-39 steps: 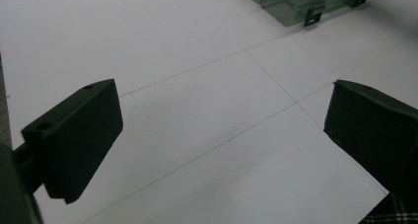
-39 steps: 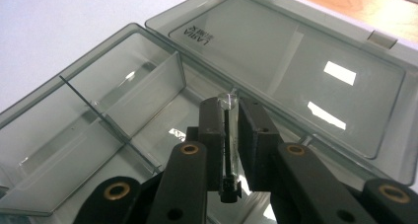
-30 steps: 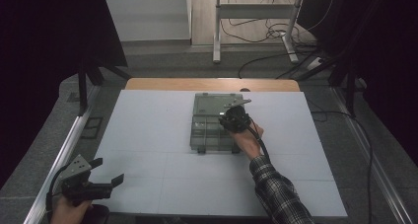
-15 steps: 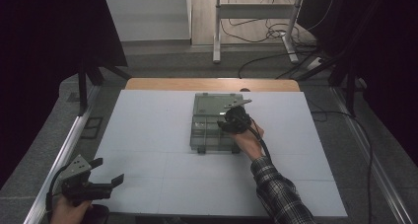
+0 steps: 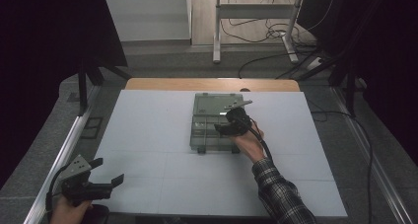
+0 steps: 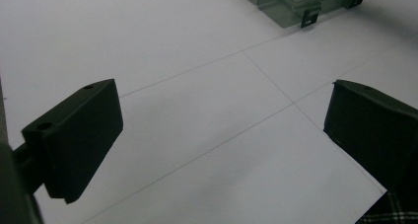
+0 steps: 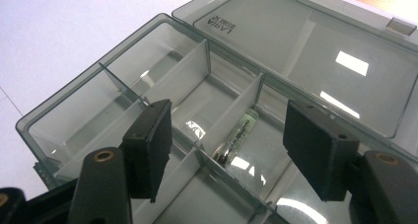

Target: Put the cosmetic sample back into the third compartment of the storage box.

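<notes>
A clear grey compartment box lies open in the middle of the white table, its lid folded flat on the far side. My right gripper hovers over its trays. Its jaws have just been opening and stand apart with nothing pressed between them. In the right gripper view a small glassy tube-like part lies in a middle compartment below the jaws, against a divider. My left gripper rests at the near left corner, open and empty, pointing toward the box.
White table board with thin seam lines spreads around the box. A metal rail runs along the left side. Table legs and cables lie on the floor beyond the far edge. A plaid sleeve reaches in from the bottom right.
The right gripper's jaws have spread apart over the box while the hand barely shifted. The left gripper has stayed where it was.
</notes>
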Demonstrator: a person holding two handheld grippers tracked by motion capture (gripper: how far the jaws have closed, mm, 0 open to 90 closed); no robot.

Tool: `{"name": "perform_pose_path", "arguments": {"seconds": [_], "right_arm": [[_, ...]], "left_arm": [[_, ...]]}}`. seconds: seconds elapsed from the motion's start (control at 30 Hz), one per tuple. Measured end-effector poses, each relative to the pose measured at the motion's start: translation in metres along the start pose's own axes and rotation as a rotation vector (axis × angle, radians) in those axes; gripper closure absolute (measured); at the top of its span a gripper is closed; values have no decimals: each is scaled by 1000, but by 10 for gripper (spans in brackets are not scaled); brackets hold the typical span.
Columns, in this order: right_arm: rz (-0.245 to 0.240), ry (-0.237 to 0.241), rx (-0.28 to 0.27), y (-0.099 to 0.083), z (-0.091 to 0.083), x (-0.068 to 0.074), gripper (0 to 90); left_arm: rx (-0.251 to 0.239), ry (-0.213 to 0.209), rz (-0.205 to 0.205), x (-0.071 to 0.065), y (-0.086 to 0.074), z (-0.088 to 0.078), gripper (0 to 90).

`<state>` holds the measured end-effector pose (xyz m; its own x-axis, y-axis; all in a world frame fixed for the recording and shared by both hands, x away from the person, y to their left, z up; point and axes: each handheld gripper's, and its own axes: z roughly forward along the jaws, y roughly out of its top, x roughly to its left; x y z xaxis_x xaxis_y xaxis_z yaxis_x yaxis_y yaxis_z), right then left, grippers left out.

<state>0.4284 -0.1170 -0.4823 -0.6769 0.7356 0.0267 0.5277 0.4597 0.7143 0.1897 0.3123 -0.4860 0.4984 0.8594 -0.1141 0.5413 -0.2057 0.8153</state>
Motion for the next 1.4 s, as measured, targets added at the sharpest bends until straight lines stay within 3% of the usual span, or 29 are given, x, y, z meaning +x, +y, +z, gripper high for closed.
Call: {"name": "perform_pose_path", "arguments": {"seconds": [0.67,0.97,1.4], "right_arm": [[-26,54,68,-5,-16,6,180],[-20,97,47,-7,-31,10,129],[-15,103,64,-17,-42,12,46]], "left_arm": [[0,6,14,-2,0,0,15],[-1,2,32,-4,0,0,2],[-7,4,41,-5,0,-1,0]]}}
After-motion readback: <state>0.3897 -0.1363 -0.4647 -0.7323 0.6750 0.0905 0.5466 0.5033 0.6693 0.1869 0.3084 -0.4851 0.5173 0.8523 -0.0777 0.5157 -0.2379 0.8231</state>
